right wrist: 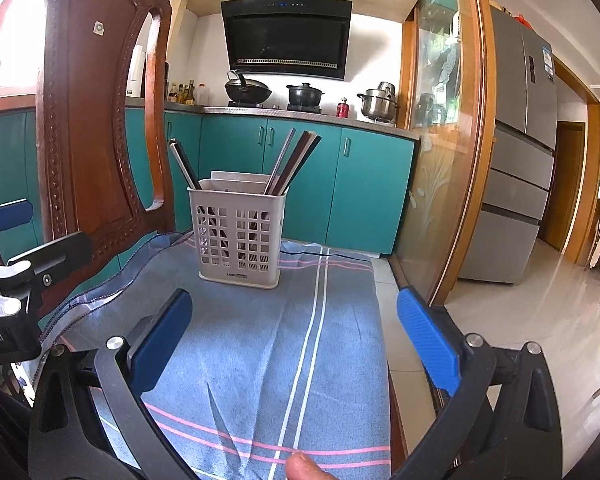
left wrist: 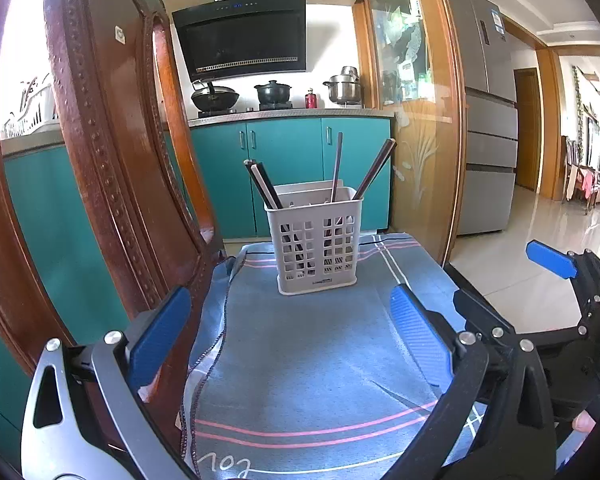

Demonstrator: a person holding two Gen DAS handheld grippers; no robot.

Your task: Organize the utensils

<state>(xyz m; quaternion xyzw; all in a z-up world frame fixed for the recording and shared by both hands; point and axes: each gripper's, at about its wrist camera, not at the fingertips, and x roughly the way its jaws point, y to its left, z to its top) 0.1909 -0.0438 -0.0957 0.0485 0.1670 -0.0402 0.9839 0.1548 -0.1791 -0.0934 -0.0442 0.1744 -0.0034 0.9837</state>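
A pale grey slotted utensil holder (left wrist: 316,240) stands upright on a blue striped cloth (left wrist: 300,360); it also shows in the right wrist view (right wrist: 239,236). Several dark chopsticks (left wrist: 264,185) lean out of it to the left and right, with one slim utensil handle (left wrist: 336,166) upright; the chopsticks show in the right wrist view too (right wrist: 295,160). My left gripper (left wrist: 289,322) is open and empty, short of the holder. My right gripper (right wrist: 293,324) is open and empty, also short of the holder; it shows at the right edge of the left wrist view (left wrist: 552,260).
A carved wooden chair back (left wrist: 111,168) rises close on the left, also in the right wrist view (right wrist: 87,120). Teal kitchen cabinets (left wrist: 283,148) and a stove with pots (left wrist: 275,94) are behind. A glass sliding door (right wrist: 444,160) and tiled floor (right wrist: 540,320) lie to the right.
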